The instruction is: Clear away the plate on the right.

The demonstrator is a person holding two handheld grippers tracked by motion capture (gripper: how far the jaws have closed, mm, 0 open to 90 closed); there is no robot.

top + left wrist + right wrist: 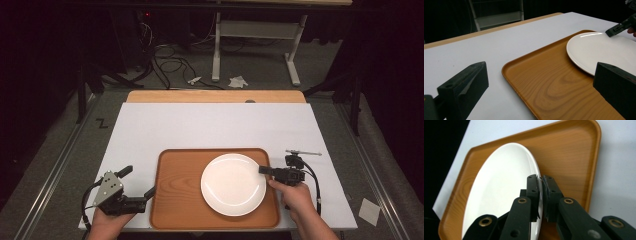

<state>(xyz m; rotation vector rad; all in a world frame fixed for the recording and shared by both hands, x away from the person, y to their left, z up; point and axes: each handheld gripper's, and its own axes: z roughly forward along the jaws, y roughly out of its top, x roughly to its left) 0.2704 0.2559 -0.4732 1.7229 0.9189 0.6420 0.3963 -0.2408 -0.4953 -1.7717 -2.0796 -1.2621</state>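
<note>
Plate [233, 184], white and round, lies on the wooden tray [176, 200], toward the tray's right half. The tray sits on a white sheet [210, 125] that covers the table. The right gripper [264, 170] reaches in from the tray's right side, its jaws nipped down on the plate's right rim; in the right gripper view the thin rim [539, 185] runs between the two nearly closed pads. Whether that edge is lifted off the tray is hard to judge from these angles. The left gripper [139, 181] rests over the sheet just left of the tray, jaws spread wide with nothing between them, apart from the plate.
</note>
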